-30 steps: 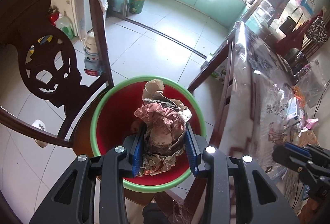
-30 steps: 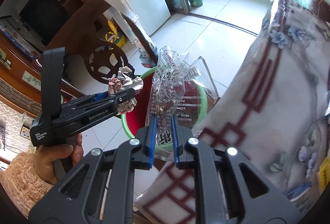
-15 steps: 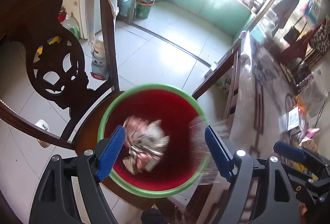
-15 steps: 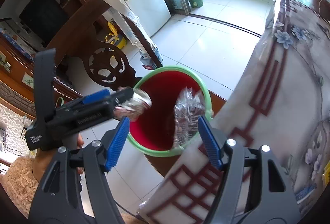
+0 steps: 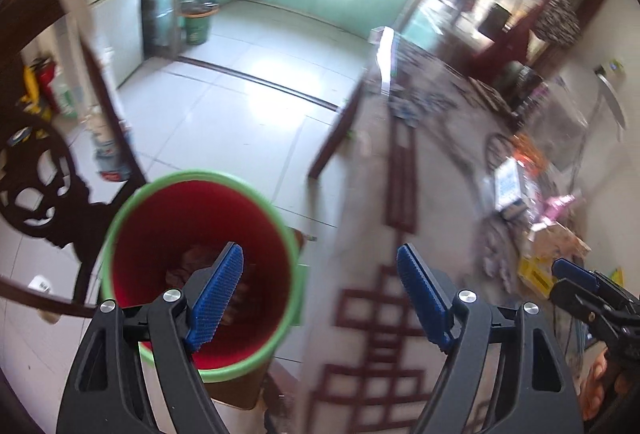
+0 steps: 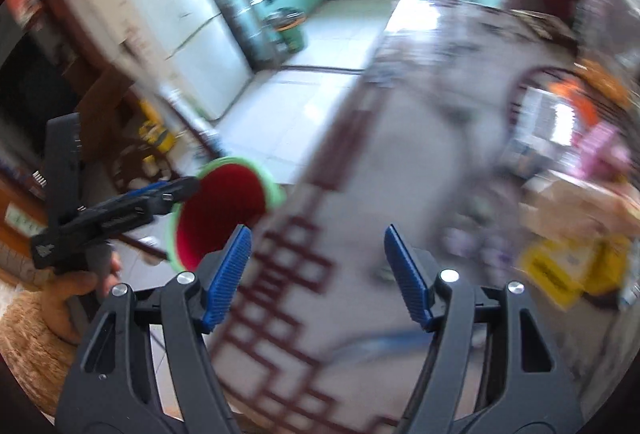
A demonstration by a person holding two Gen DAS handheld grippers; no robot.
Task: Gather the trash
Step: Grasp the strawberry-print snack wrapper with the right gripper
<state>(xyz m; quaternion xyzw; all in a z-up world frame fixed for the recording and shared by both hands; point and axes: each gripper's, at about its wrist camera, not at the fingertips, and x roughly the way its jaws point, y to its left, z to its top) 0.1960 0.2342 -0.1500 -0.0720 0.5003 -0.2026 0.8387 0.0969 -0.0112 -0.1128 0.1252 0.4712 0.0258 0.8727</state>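
A red bin with a green rim stands on a wooden chair beside the table. Crumpled paper lies at its bottom, partly hidden by my left finger. My left gripper is open and empty, its left finger over the bin and its right finger over the tablecloth. My right gripper is open and empty above the table's edge, to the right of the bin. In the right wrist view, the left gripper reaches toward the bin from the left. Both views are blurred.
Loose wrappers and packets lie on the table's right side, among them a yellow packet, a pink one and a cardboard box. The carved chair back stands left of the bin. A green bin stands far off on the tiled floor.
Both grippers opened. The crumpled paper and the clear plastic wrapper fell into the red bin. Both grippers then swung right, from over the bin toward the table.
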